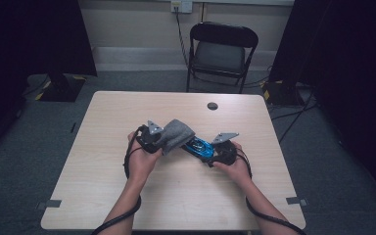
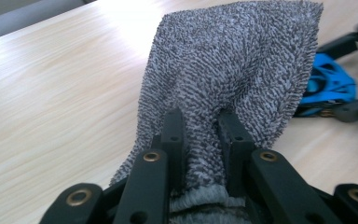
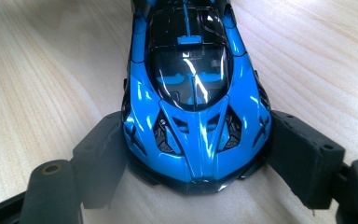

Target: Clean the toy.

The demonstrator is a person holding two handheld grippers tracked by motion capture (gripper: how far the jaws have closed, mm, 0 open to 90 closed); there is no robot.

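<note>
A blue and black toy car (image 1: 199, 146) sits on the wooden table (image 1: 127, 107) near its middle. My right gripper (image 1: 209, 152) is shut on one end of the car (image 3: 193, 93), its pads (image 3: 103, 148) pressing both flanks. My left gripper (image 1: 160, 143) is shut on a grey terry cloth (image 1: 178, 133), which is bunched between the jaws and lifted over the car's other end. In the left gripper view the cloth (image 2: 233, 70) fans out ahead of my left gripper (image 2: 200, 140), hiding most of the car (image 2: 331, 84) behind it.
A small dark round disc (image 1: 212, 105) lies on the table's far side. A black folding chair (image 1: 223, 49) stands beyond the far edge. Dark stands and cables (image 1: 284, 93) flank the table on the floor.
</note>
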